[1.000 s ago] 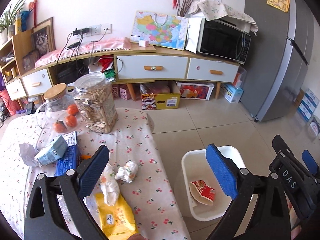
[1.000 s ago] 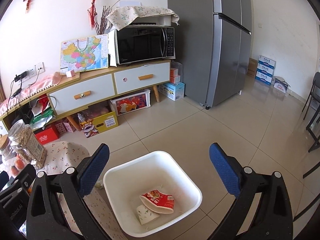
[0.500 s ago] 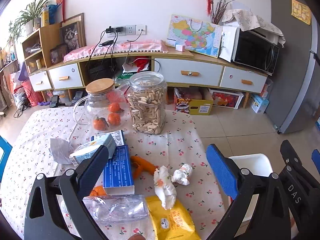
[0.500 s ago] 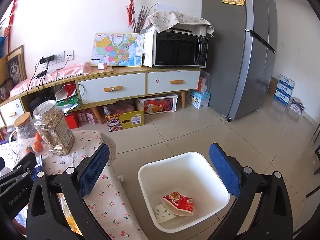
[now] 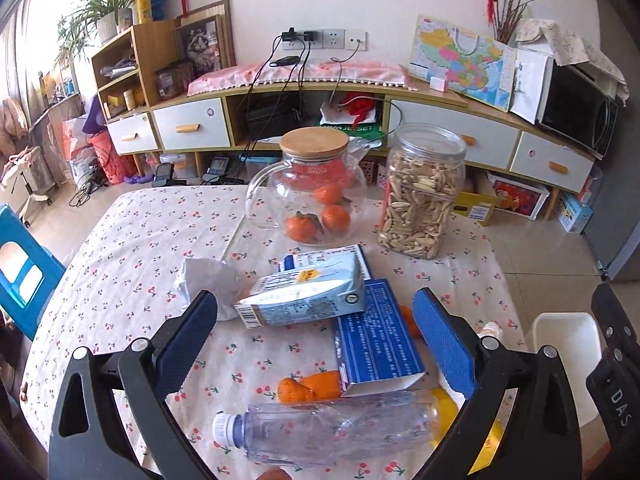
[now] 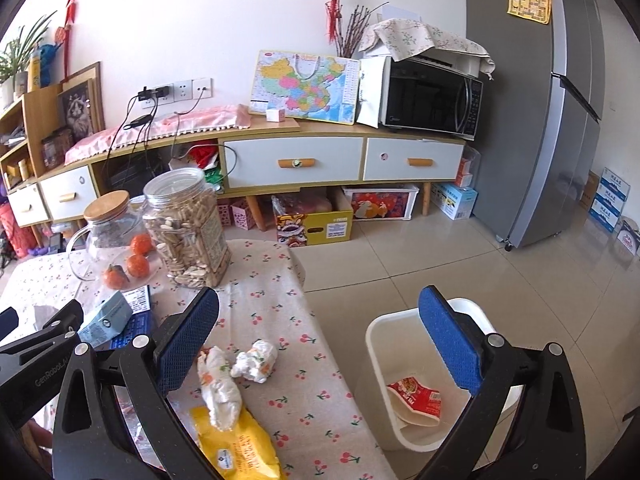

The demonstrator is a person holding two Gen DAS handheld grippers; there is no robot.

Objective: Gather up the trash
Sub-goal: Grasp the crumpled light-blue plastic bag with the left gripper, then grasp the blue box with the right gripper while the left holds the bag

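Observation:
My left gripper (image 5: 316, 336) is open and empty above the cherry-print table (image 5: 132, 264). Between and below its fingers lie a crushed milk carton (image 5: 304, 294), a blue box (image 5: 376, 344), an empty plastic bottle (image 5: 332, 432), orange peel (image 5: 308, 388) and a crumpled grey paper (image 5: 208, 284). My right gripper (image 6: 320, 336) is open and empty over the table's right edge. Crumpled tissues (image 6: 256, 360) and a yellow wipes pack (image 6: 236, 444) lie under it. The white bin (image 6: 404, 336) on the floor holds a red wrapper (image 6: 416, 398).
A glass jug with oranges (image 5: 312, 196) and a jar of snacks (image 5: 420, 192) stand at the table's far side. A blue stool (image 5: 24, 272) is at the left. A low cabinet (image 6: 300, 160), microwave (image 6: 432, 96) and fridge (image 6: 560, 120) line the back.
Both grippers have swung left, from over the bin toward the table. The left view now centres on the carton, box and bottle; the bin has slid to the right edge.

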